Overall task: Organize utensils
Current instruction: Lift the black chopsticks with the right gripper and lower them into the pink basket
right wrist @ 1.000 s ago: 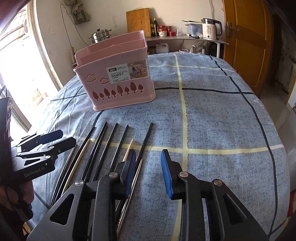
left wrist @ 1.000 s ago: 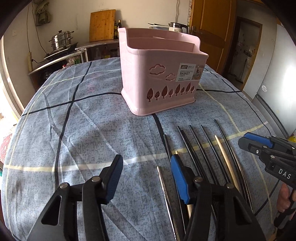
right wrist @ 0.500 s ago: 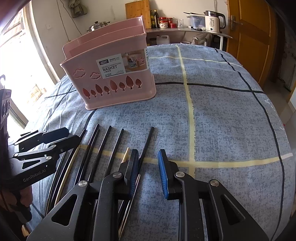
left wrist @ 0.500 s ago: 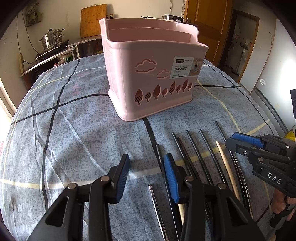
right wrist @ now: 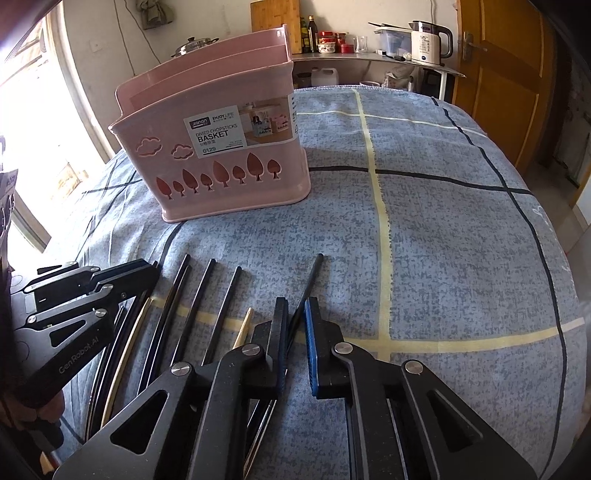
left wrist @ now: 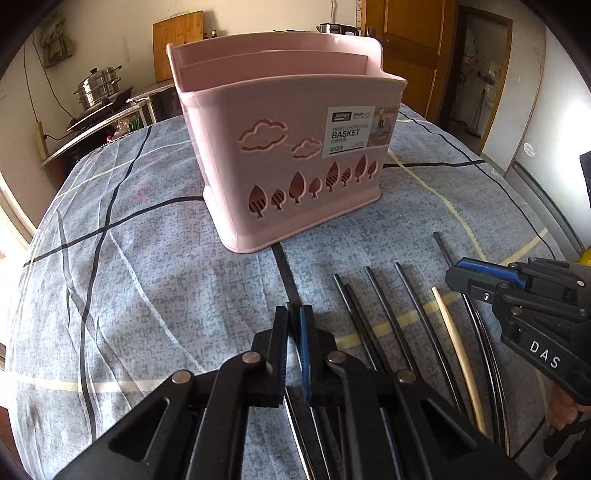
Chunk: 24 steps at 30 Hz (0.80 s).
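A pink divided chopsticks basket [left wrist: 288, 147] stands upright on the blue checked cloth; it also shows in the right wrist view [right wrist: 221, 147]. Several black chopsticks [left wrist: 384, 314] and a pale wooden one [left wrist: 458, 354] lie in a row in front of it. My left gripper [left wrist: 294, 317] is shut on the leftmost black chopstick [left wrist: 291, 310], low on the cloth. My right gripper [right wrist: 295, 314] is nearly shut around the rightmost black chopstick [right wrist: 312, 277], which runs between its fingers; a narrow gap shows. Each gripper shows in the other's view: the right one [left wrist: 517, 291], the left one [right wrist: 92, 280].
The cloth-covered table [right wrist: 443, 240] curves away on all sides. Behind it stand a counter with a kettle [right wrist: 428, 40], jars and a cutting board [right wrist: 275, 18], a steel pot [left wrist: 98, 86] at the left, and a wooden door [right wrist: 498, 74].
Both grippers moved forward toward the basket and lower. The left jaws closed from wide open onto the leftmost chopstick. The right jaws narrowed around the rightmost chopstick.
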Tool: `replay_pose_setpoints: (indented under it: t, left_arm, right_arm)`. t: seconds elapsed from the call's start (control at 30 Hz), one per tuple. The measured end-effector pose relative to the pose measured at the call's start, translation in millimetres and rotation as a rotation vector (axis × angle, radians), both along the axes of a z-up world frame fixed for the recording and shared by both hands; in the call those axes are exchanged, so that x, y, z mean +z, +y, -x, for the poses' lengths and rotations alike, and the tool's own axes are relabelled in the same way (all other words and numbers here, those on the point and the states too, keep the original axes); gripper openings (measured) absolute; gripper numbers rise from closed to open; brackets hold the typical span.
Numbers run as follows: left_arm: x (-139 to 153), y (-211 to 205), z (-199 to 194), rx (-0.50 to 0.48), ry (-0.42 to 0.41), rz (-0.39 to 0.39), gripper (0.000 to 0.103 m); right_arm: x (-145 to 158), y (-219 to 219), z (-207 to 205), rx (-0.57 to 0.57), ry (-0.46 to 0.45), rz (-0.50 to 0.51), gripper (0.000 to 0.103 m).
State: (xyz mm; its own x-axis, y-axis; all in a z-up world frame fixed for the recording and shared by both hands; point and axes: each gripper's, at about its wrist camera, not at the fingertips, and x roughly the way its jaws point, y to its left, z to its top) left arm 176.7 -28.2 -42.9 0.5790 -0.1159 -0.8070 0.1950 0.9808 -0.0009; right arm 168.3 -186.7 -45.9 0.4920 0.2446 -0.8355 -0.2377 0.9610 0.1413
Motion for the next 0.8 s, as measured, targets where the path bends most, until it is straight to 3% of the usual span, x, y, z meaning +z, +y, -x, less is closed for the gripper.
replay_pose_setpoints:
  t: [0.23,0.8]
  left_arm:
    - [21,8,8,-0.014,-0.017,0.082,0.006]
    - [145,40,53,-0.055,-0.263,0.201,0.005]
  right_arm:
    - [16,-8,8,0.009,-0.03,-0.047,0.008]
    - [116,-5,39,0.068,-0.272,-0.109,0.006]
